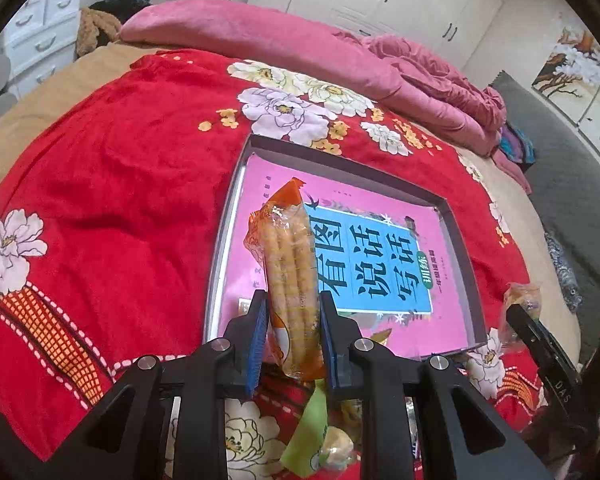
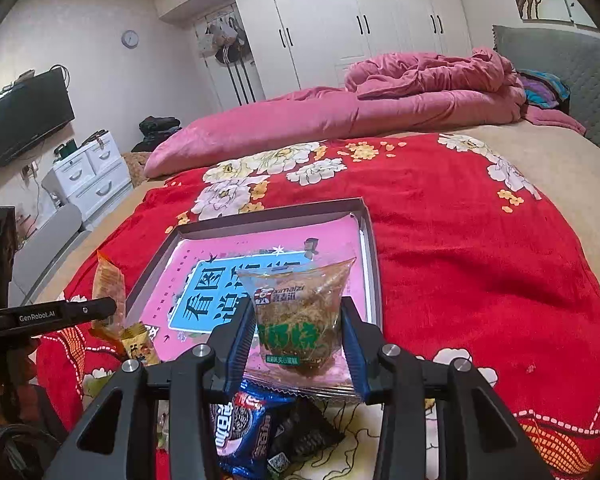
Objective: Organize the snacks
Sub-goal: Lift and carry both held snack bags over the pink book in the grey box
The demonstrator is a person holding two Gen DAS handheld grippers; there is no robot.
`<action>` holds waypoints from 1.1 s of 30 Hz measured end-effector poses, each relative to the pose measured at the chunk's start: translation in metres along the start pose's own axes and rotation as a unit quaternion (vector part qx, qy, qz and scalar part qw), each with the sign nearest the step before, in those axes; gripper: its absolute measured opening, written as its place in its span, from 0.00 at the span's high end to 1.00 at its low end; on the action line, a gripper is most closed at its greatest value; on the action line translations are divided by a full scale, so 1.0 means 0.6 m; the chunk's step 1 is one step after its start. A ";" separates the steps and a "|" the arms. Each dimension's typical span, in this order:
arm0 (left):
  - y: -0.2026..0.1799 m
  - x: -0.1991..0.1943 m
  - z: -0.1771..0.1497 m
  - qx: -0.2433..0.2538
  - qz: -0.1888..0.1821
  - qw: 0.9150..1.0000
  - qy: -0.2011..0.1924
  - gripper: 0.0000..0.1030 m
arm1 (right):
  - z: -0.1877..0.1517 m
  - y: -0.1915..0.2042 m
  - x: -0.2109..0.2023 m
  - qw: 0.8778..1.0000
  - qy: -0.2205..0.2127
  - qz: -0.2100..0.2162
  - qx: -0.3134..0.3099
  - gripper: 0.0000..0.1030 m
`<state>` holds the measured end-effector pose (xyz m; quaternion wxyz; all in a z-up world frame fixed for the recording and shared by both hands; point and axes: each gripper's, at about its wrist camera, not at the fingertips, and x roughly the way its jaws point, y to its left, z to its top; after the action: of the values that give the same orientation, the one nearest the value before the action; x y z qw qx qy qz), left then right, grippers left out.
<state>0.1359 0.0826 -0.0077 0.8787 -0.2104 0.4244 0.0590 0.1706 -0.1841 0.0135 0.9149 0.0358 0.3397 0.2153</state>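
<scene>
My left gripper [image 1: 294, 314] is shut on an orange packet of stick biscuits [image 1: 288, 256], held upright over the near left edge of a shallow grey box [image 1: 456, 232] lined with a pink book. The right gripper [image 2: 298, 320] is shut on a clear packet of brown shredded cake [image 2: 300, 308] above the near right part of the same box [image 2: 374, 264]. In the right wrist view the left gripper [image 2: 108, 307] shows at the left with its orange packet [image 2: 108, 284]. At the right edge of the left wrist view, the right gripper [image 1: 516, 314] shows with its packet [image 1: 522, 296].
Loose snacks lie on the red flowered blanket [image 2: 480, 248] just in front of the box: blue cookie packets [image 2: 240, 424], a black packet [image 2: 304, 436], a small yellow packet [image 2: 138, 346] and a green packet [image 1: 308, 432]. A pink quilt [image 2: 340, 116] is piled along the far side of the bed.
</scene>
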 end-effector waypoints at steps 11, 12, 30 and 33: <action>-0.005 0.032 0.001 0.017 0.016 1.000 0.013 0.77 | 0.008 -0.008 0.027 1.000 0.005 -0.011 -0.005 0.59; -0.005 0.035 0.001 0.015 0.015 1.000 0.014 0.77 | 0.009 -0.009 0.030 1.000 0.006 -0.011 -0.004 0.59; -0.023 0.074 0.025 0.023 0.017 1.000 0.006 0.77 | 0.001 -0.016 0.072 0.999 0.037 -0.003 -0.001 0.59; -0.023 0.082 0.027 0.020 0.019 1.000 0.010 0.77 | -0.001 -0.016 0.076 0.999 0.041 -0.004 -0.002 0.59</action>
<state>0.1826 0.0730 -0.0322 0.8772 -0.1851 0.4382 0.0654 0.2045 -0.1740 -0.0168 0.9009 0.0239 0.3769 0.2140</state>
